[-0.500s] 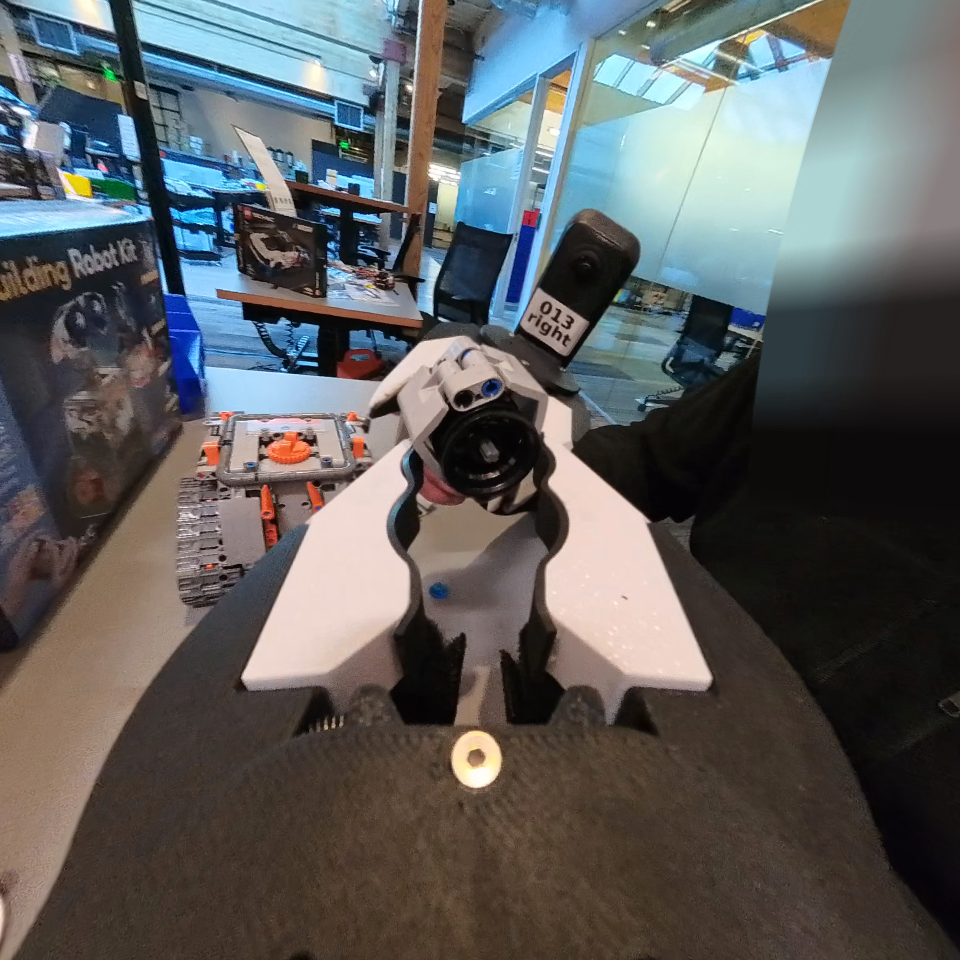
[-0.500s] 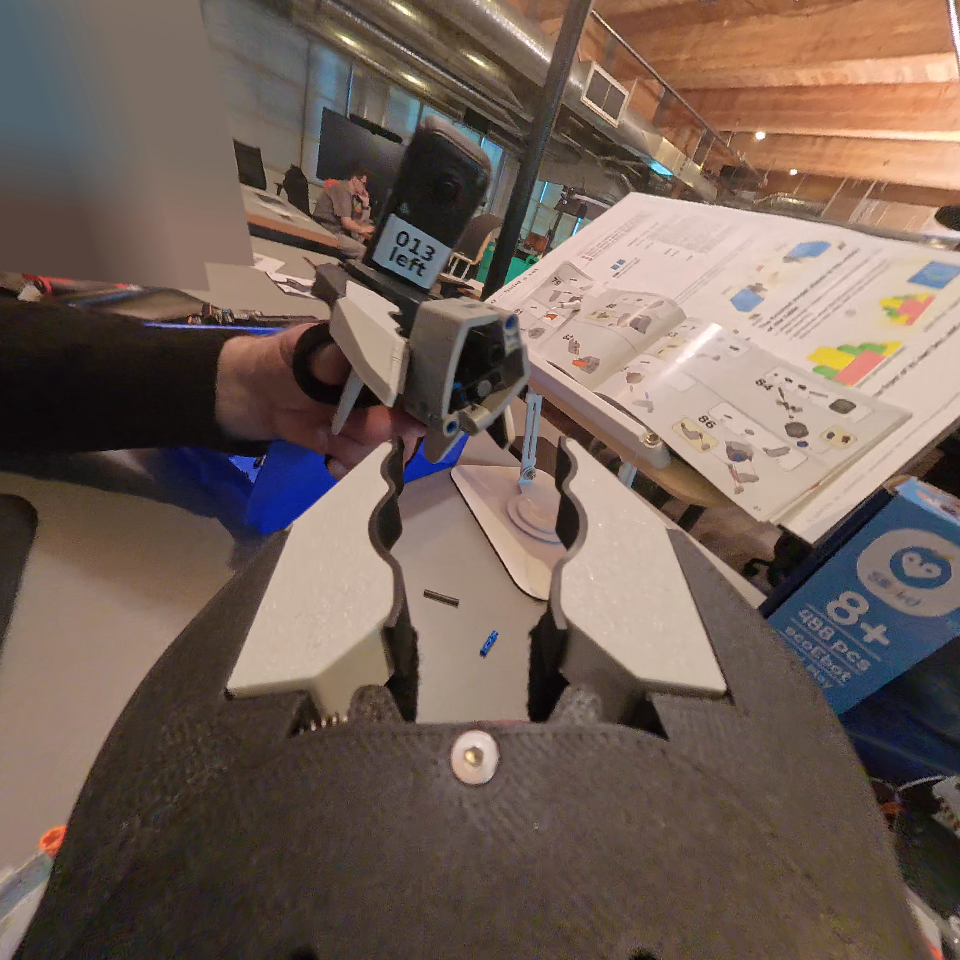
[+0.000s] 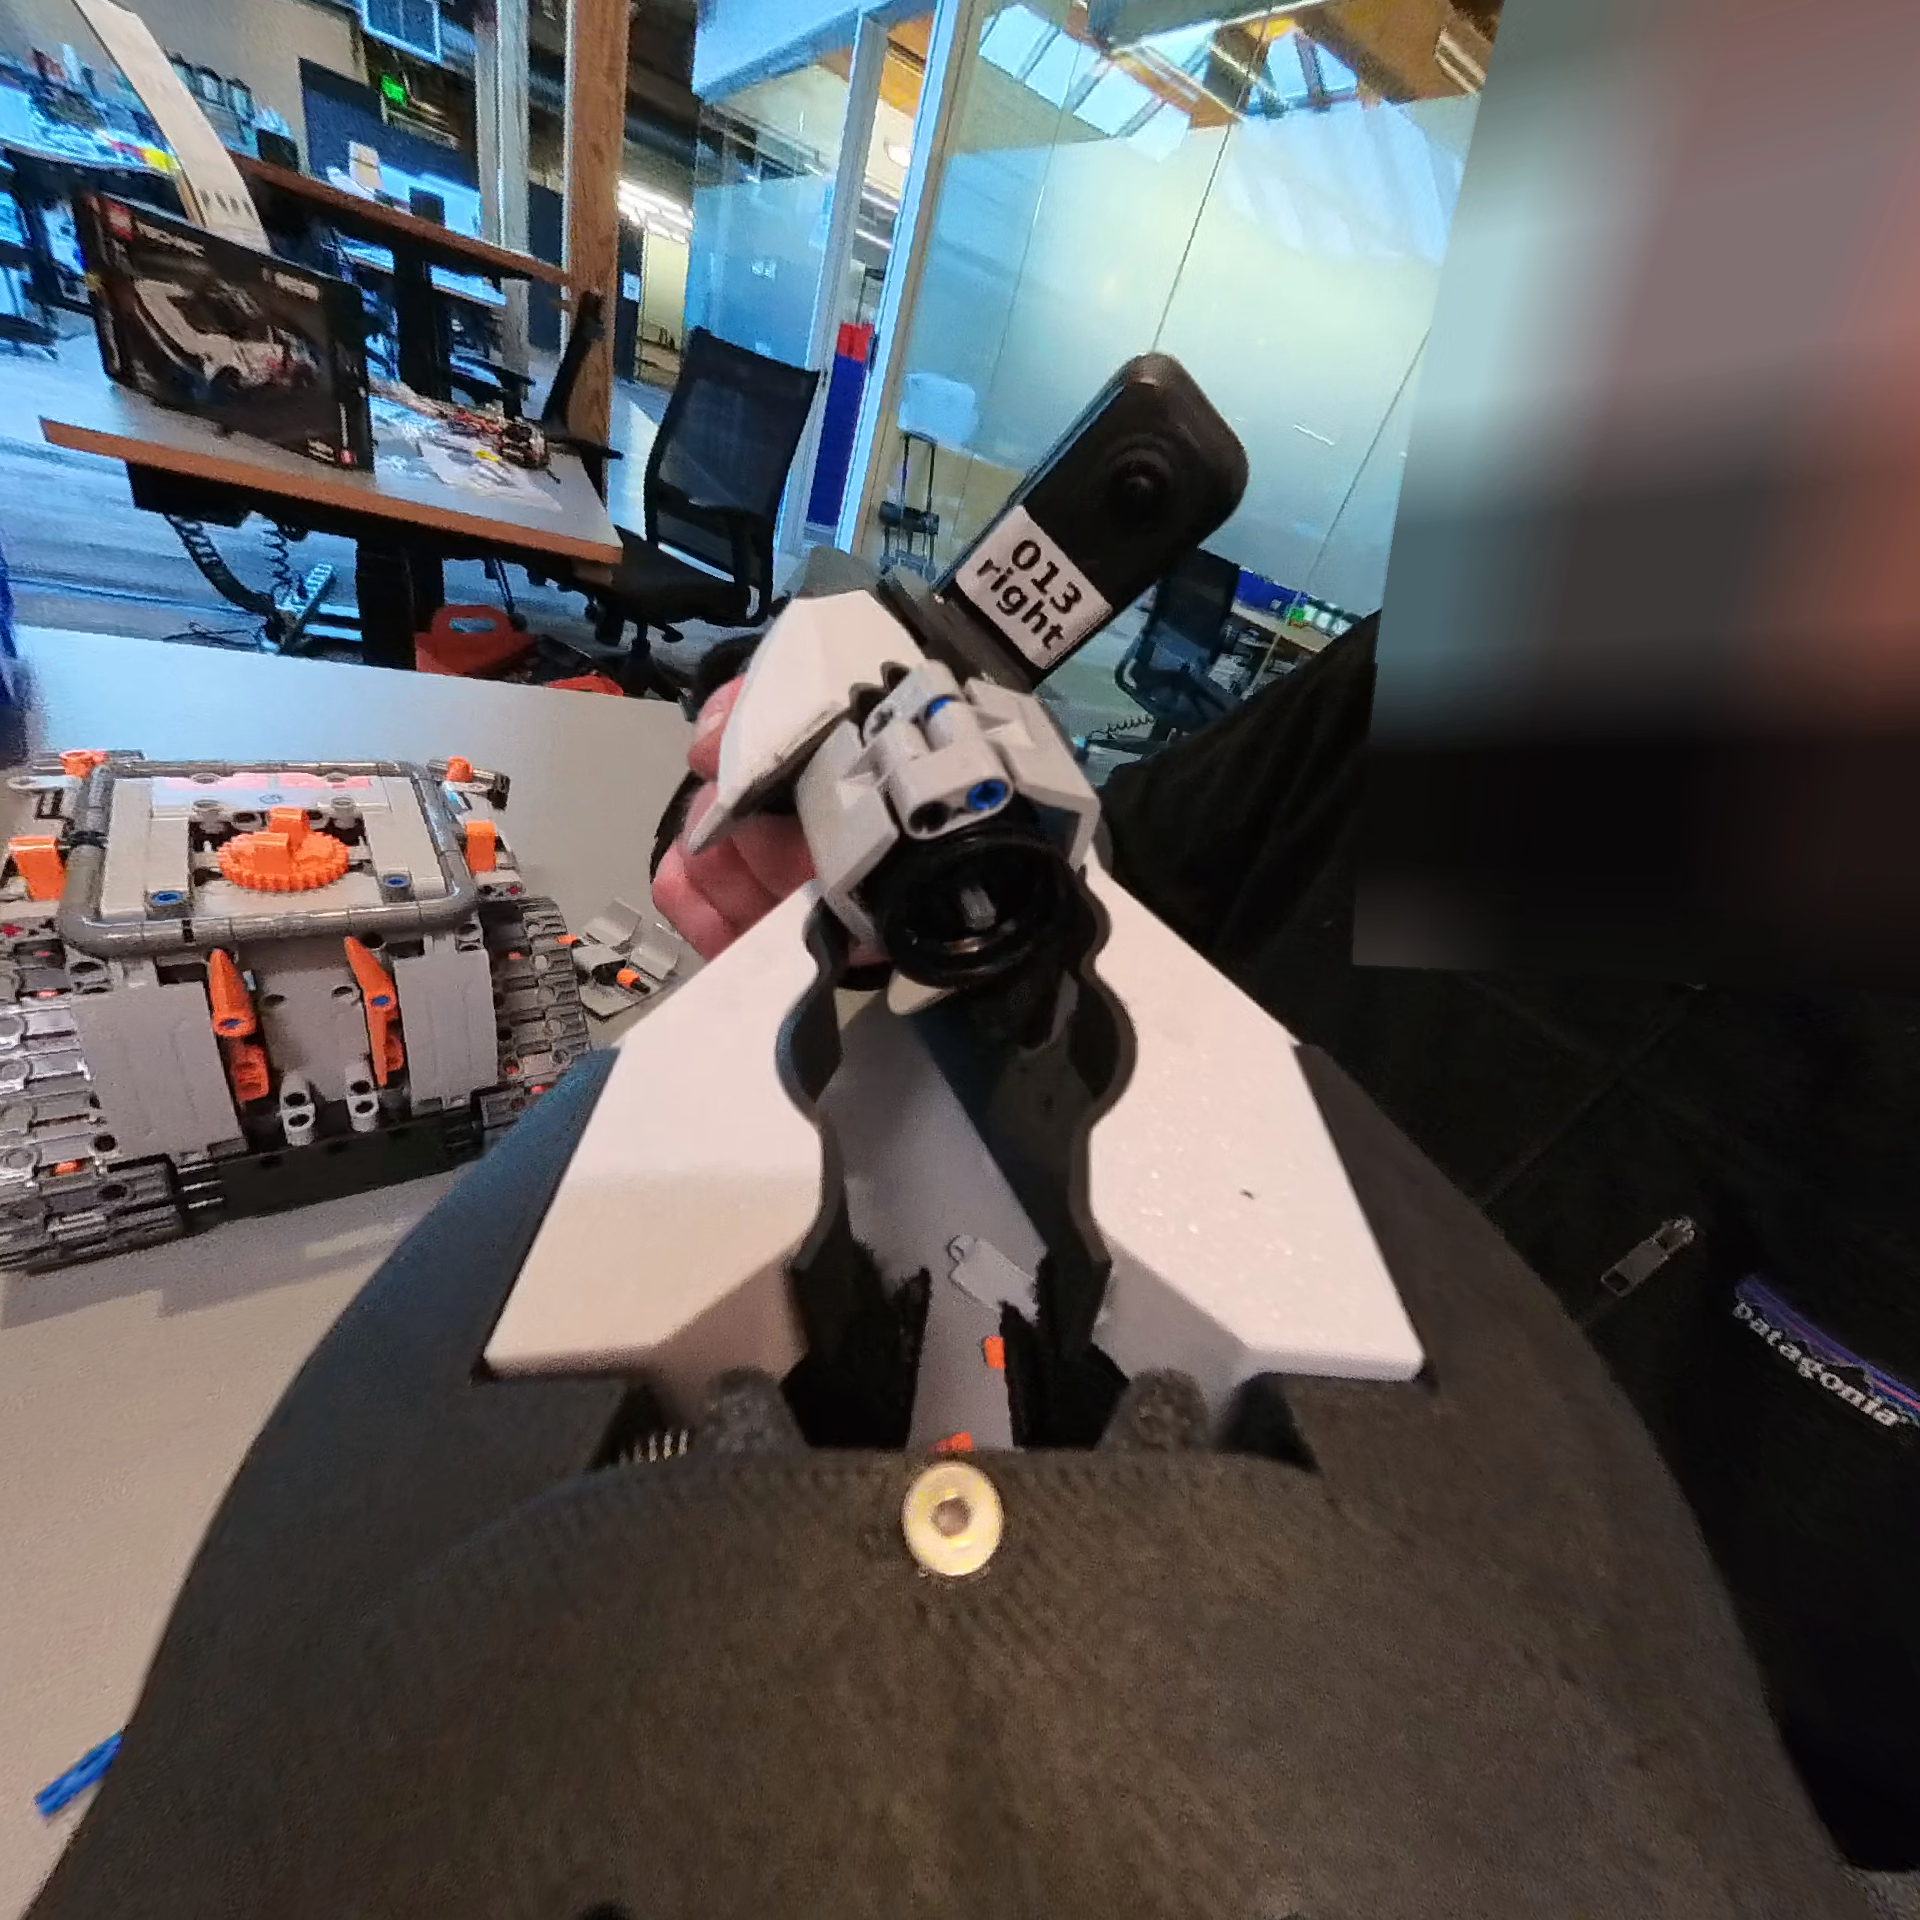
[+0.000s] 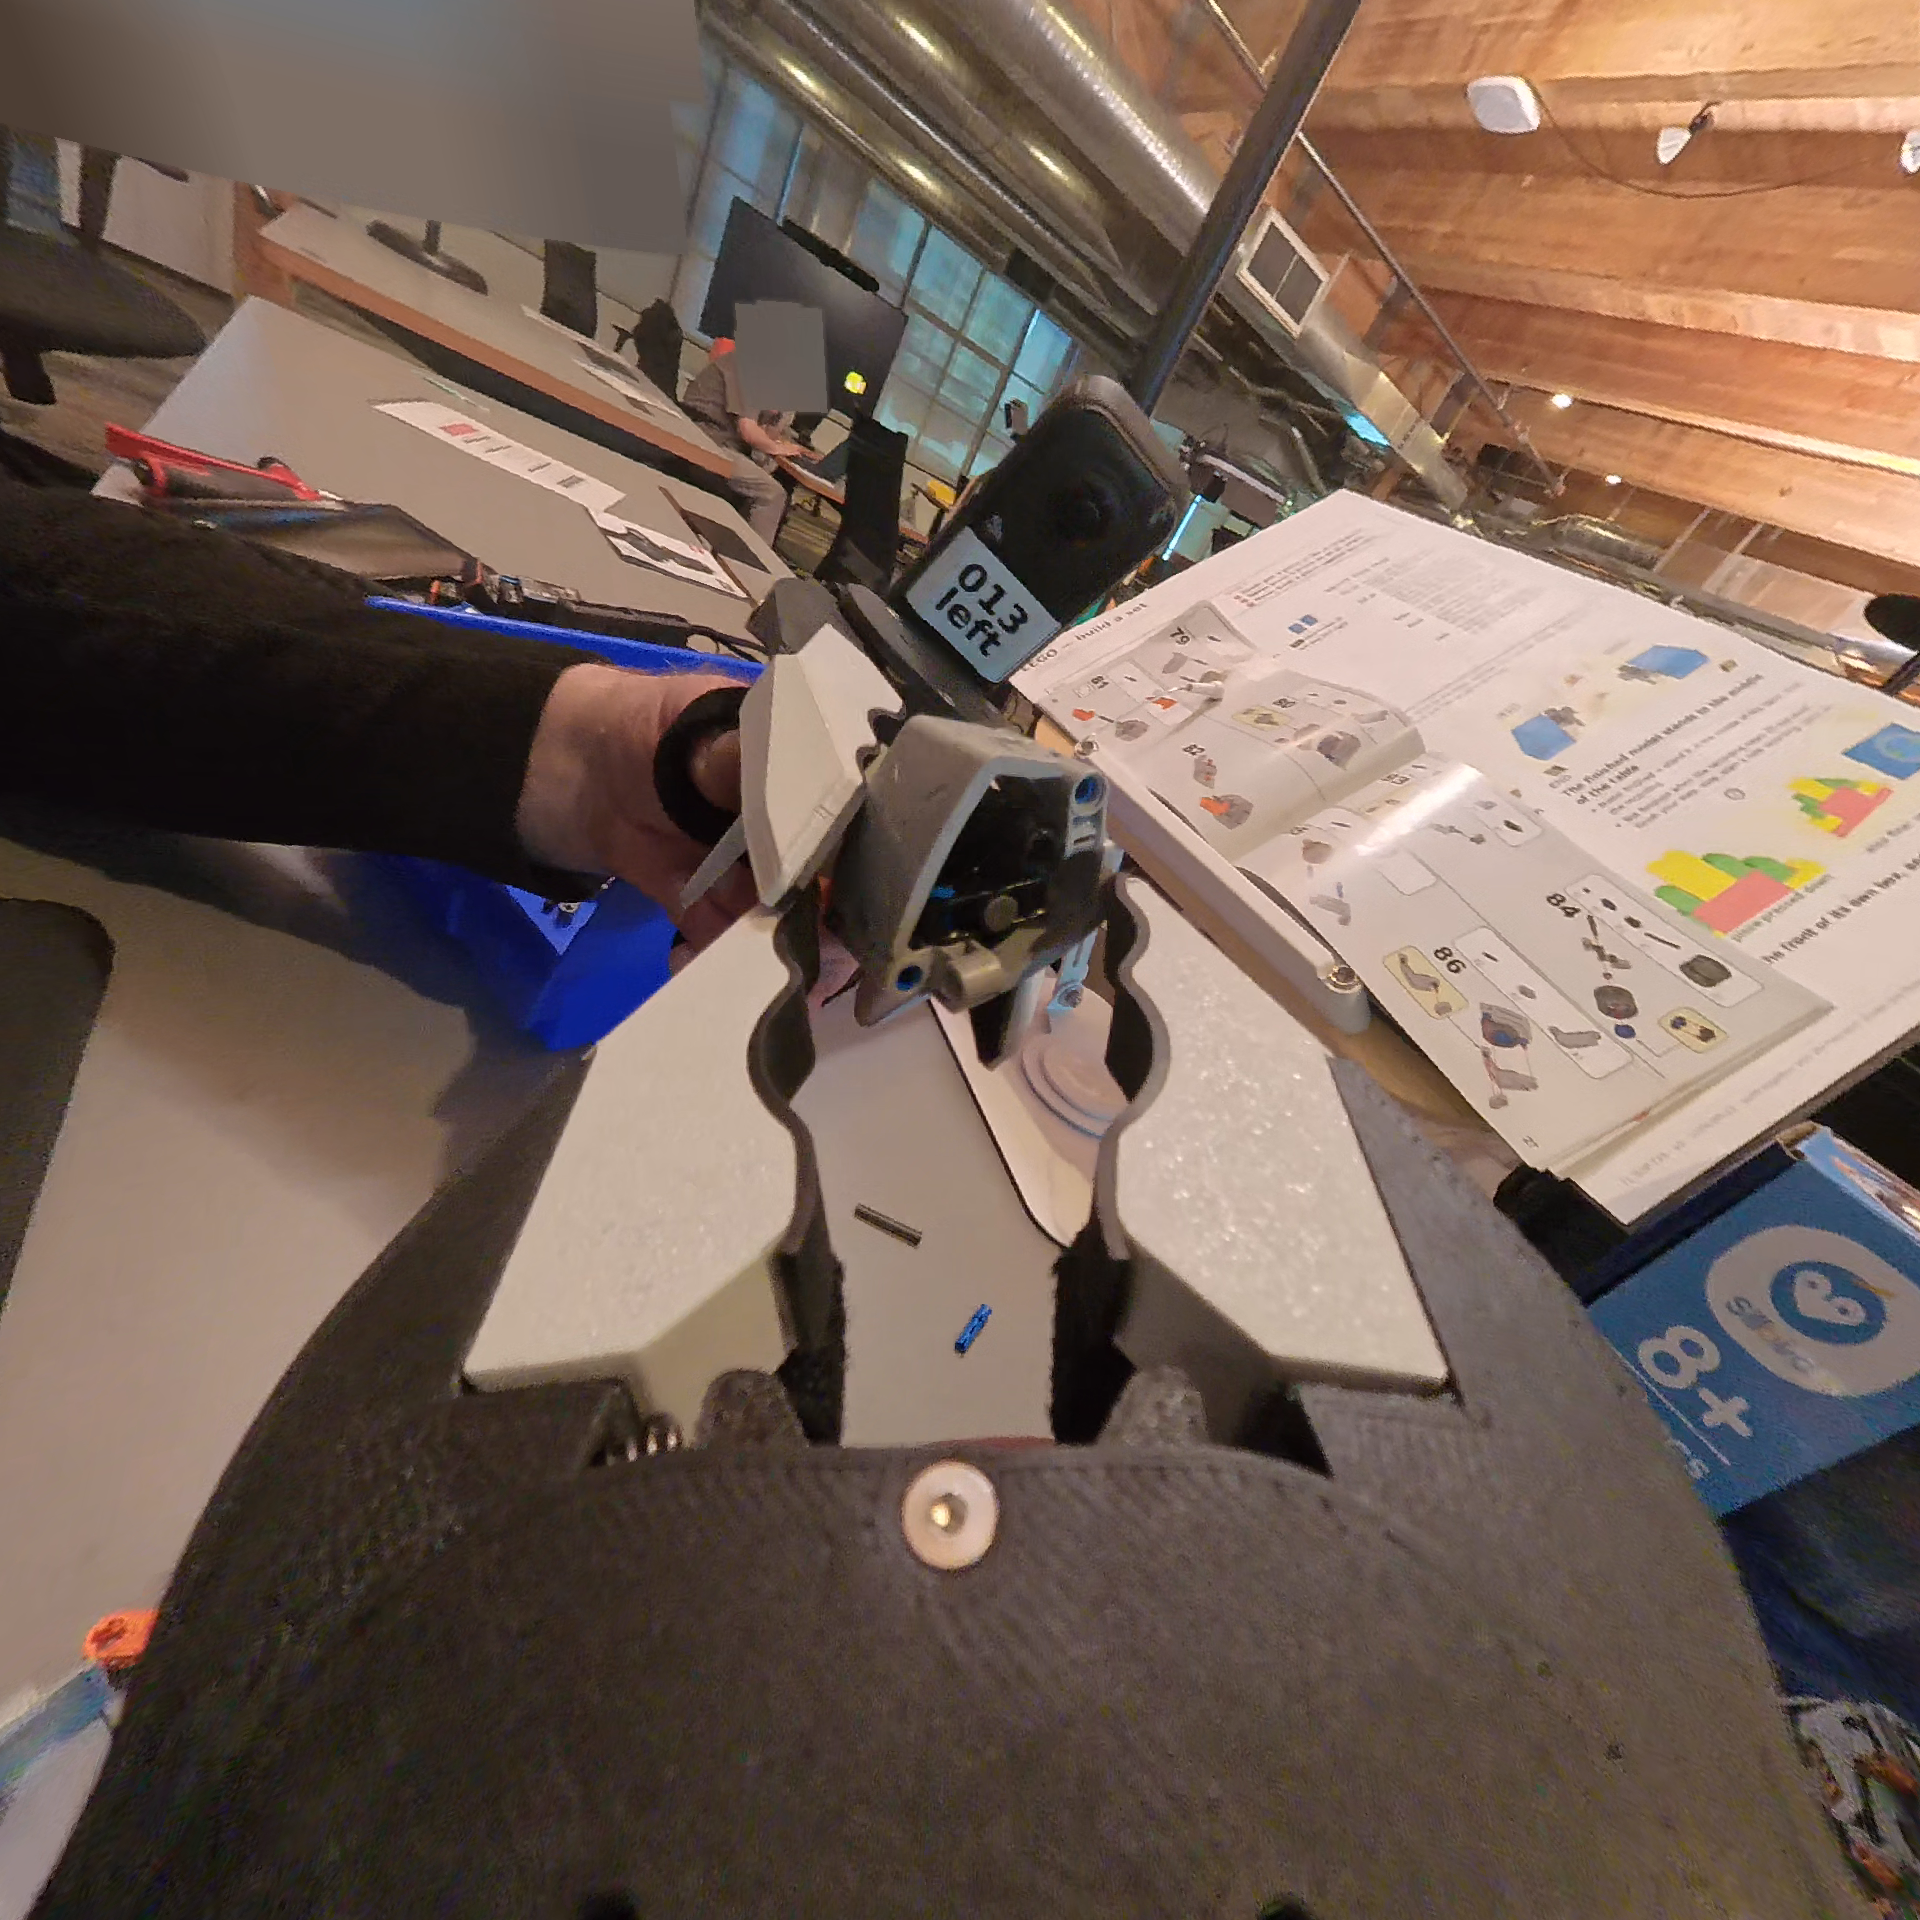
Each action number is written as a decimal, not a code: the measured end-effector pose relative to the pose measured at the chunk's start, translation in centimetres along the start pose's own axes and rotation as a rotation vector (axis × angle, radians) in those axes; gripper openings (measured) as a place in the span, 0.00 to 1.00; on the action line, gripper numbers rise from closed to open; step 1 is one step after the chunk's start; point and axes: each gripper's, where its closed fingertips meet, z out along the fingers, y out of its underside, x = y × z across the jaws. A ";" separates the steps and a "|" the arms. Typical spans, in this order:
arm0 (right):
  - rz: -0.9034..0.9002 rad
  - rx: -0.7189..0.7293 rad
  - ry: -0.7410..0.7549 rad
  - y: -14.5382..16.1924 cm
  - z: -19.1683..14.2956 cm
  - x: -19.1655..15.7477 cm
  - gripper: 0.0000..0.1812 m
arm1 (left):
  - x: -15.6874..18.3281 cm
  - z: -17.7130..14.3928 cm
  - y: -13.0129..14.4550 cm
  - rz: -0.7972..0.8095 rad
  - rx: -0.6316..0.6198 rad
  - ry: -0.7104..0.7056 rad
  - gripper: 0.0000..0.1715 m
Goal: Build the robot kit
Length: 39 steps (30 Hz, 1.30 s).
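both grippers meet at a grey brick-built module [image 3: 951,831] held up in the air above the table [image 3: 312,707]. the left gripper [image 3: 961,971] has its fingertips closed against the black ring end. the right gripper [image 4: 951,935] appears clamped on the opposite end, though the contact is partly hidden. a tracked brick vehicle [image 3: 239,977] sits to the left, an open instruction booklet [image 4: 1455,831] to the right.

White sticker [image 3: 1029,603] with digits and a word on the black camera [image 3: 1153,488] ahead, same in both views. Numbered steps and small print across the open booklet [image 4: 1455,831]. Large print and a logo on the blue box [image 4: 1766,1340]. Brand print on the dark box [image 3: 229,332] on the far desk. Brand patch [image 3: 1829,1361] on the black jacket [image 3: 1558,1143].
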 end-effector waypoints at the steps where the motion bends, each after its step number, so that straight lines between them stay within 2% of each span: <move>1: -0.003 -0.006 -0.001 0.1 -0.1 0.0 0.29 | 0.0 0.0 0.1 0.003 -0.006 -0.006 0.23; 5: 0.005 -0.033 -0.010 0.5 -0.1 0.1 0.28 | -0.5 0.0 0.2 0.007 -0.027 -0.039 0.24; 11: 0.037 -0.094 0.056 1.3 -0.3 1.6 0.28 | -2.5 -1.0 -0.4 0.071 -0.042 -0.213 0.38; 14: -0.021 -0.115 0.058 1.4 -0.1 1.2 0.28 | -1.9 -0.4 -0.3 0.101 -0.063 -0.205 0.34; 16: -0.070 -0.124 0.053 1.3 0.2 0.4 0.29 | -1.8 -0.1 0.1 0.123 -0.076 -0.205 0.26; 20: -0.034 -0.058 0.046 0.1 -0.3 0.6 0.31 | -1.7 -0.6 -1.0 0.112 -0.016 -0.196 0.26; 21: -0.018 -0.032 0.043 -0.3 -0.6 0.9 0.29 | -1.6 -1.0 -1.5 0.112 0.014 -0.190 0.26; 24: 0.053 0.022 0.008 -1.0 -1.4 1.5 0.15 | -1.4 -1.7 -2.2 0.108 0.047 -0.171 0.26; 27: 0.071 0.038 -0.049 -1.2 -1.6 0.9 0.10 | -1.2 -1.6 -2.0 0.120 0.035 -0.161 0.26; 30: 0.059 0.032 -0.086 -1.1 -1.5 0.2 0.08 | -0.8 -1.6 -1.8 0.113 0.025 -0.132 0.26; 35: 0.096 0.059 -0.221 -1.1 -1.8 -1.1 0.08 | 0.2 -1.2 -0.7 0.116 -0.062 -0.067 0.26; 39: 0.099 0.079 -0.274 -1.4 -2.2 -1.8 0.07 | 0.8 -1.1 -0.1 0.116 -0.109 -0.035 0.25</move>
